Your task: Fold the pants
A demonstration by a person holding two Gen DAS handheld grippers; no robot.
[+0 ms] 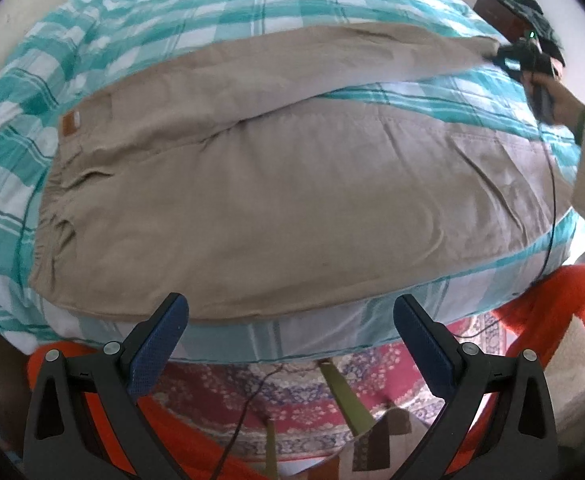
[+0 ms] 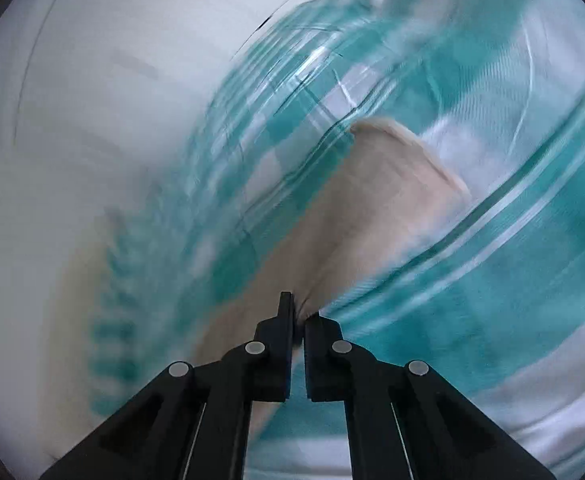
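Observation:
Beige pants (image 1: 252, 184) lie spread on a teal and white checked bed cover (image 1: 140, 44), waistband at the left, one leg stretched to the far right. My left gripper (image 1: 290, 316) is open and empty at the near edge of the bed, just short of the pants. My right gripper (image 1: 504, 58) is at the far right, shut on the end of the far pant leg. In the right wrist view my right gripper (image 2: 298, 314) pinches the beige pant leg (image 2: 372, 200), and the picture is blurred by motion.
A patterned red rug (image 1: 292, 392) lies on the floor below the bed edge. The person's orange trousers (image 1: 548, 304) and a black cable (image 1: 550, 200) are at the right. A white wall (image 2: 72, 120) is beyond the bed.

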